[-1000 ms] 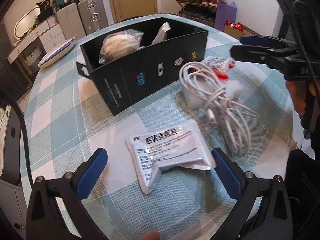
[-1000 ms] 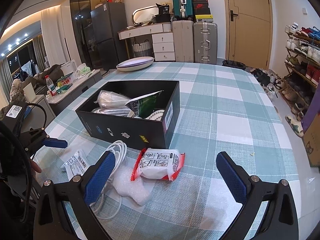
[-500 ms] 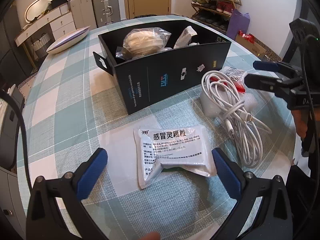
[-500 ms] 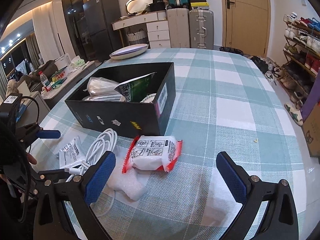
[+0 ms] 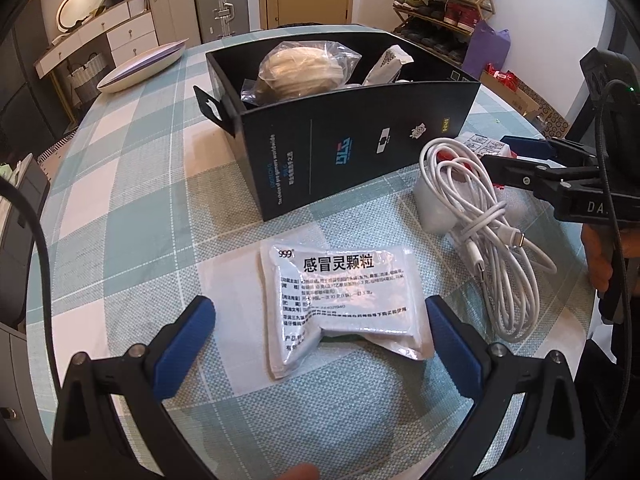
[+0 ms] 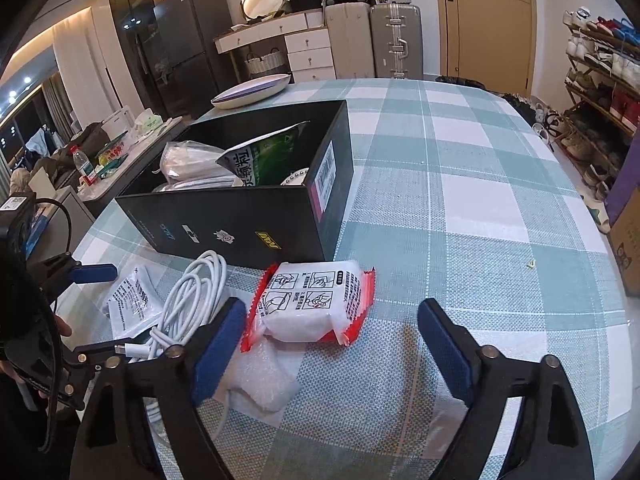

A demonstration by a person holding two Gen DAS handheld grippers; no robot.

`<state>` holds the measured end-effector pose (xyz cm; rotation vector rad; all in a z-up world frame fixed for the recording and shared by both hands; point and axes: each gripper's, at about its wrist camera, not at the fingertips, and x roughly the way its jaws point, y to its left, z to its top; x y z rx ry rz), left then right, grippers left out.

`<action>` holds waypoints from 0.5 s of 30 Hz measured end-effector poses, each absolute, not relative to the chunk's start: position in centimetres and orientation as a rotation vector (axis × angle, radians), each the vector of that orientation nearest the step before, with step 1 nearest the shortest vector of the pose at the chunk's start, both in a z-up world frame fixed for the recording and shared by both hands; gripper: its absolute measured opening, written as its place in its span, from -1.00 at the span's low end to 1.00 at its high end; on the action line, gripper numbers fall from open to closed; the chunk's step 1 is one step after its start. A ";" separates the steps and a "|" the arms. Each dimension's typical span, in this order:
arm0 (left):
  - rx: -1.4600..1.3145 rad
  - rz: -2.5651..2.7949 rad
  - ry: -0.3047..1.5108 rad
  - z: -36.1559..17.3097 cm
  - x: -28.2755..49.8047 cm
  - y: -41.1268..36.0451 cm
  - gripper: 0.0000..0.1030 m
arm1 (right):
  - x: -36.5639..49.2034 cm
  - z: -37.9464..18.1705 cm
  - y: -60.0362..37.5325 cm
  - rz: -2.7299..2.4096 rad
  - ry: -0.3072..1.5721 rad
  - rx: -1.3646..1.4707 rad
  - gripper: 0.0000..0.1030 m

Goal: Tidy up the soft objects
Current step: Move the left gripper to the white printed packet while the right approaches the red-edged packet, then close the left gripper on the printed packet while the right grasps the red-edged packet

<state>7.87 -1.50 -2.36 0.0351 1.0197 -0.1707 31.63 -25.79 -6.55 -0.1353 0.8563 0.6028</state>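
Note:
A white medicine sachet (image 5: pixel 340 296) with black print lies flat on the checked tablecloth. My left gripper (image 5: pixel 320 340) is open, one finger on each side of the sachet's near end, not pressing it. In the right wrist view a white packet with red edges (image 6: pixel 312 304) lies in front of the black box (image 6: pixel 240 224). My right gripper (image 6: pixel 332 340) hangs just above it, jaws closing, pads clear of it. The packet sits between the fingertips, nearer the left one. The box holds several bagged items.
A coiled white cable (image 6: pixel 192 300) and a piece of bubble wrap (image 6: pixel 260 380) lie between the two packets, beside my right gripper's left finger. A white oval dish (image 6: pixel 252 90) sits at the far table edge. Bare cloth (image 6: pixel 480 200) stretches right of the box.
My right gripper has come down closer to the red-edged packet and its jaws have narrowed. The left gripper has rolled a little, so the sachet now lies squarer between its fingers.

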 end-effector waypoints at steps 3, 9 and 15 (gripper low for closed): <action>0.034 -0.173 1.019 -2.3 7.9 -1.5 1.00 | 31.6 -6.5 -25.7 0.615 0.850 -0.137 0.67; 0.034 -0.180 1.019 -2.3 7.9 -1.5 0.97 | 31.5 -6.7 -25.2 0.631 0.847 -0.148 0.54; 0.026 -0.206 1.015 -2.1 7.8 -1.7 0.82 | 31.4 -6.6 -25.1 0.650 0.847 -0.146 0.39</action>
